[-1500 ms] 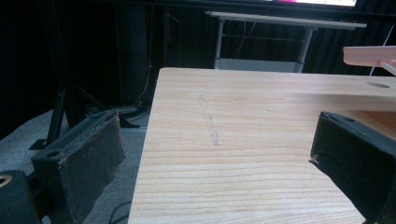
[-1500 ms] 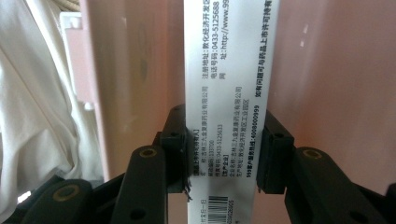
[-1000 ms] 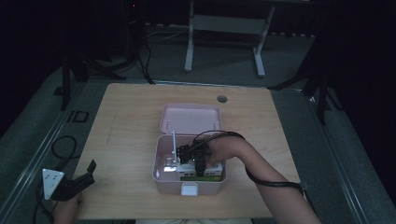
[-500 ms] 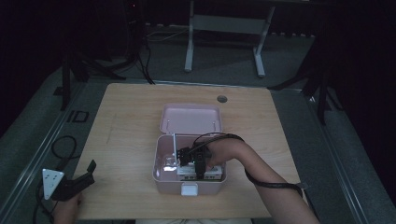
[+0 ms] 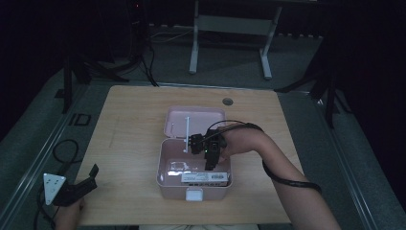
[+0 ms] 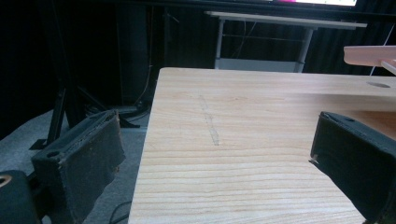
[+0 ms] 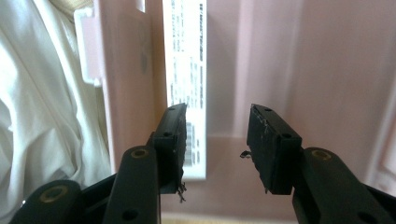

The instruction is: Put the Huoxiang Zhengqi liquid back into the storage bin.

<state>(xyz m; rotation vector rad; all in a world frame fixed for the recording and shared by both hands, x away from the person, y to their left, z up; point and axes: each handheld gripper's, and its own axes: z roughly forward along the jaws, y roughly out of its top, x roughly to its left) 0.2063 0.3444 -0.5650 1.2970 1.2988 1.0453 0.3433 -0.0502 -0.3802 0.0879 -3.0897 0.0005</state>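
A pink box (image 5: 162,165) stands open mid-table, its lid (image 5: 196,120) laid back behind it. A white labelled carton (image 5: 203,178) lies flat inside along the front wall, and the same carton (image 7: 186,60) runs against the pink wall (image 7: 126,84). My right gripper (image 5: 210,164) hangs above the box's right half, pointing down. That gripper (image 7: 217,109) is open; its jaws have just been opening and nothing is between them. My left gripper (image 5: 90,175) rests at the table's front left corner. It (image 6: 219,116) is open wide and empty.
A small clear packet (image 5: 178,166) lies in the box's left half. A thin white rod (image 5: 186,132) shows over the lid, beside the right gripper. The table (image 5: 129,124) has a round hole (image 5: 228,101) near its far edge. Metal stands are on the floor beyond.
My right gripper has risen from low inside the box, and the white carton along the front wall has come into sight. The left gripper has stayed put.
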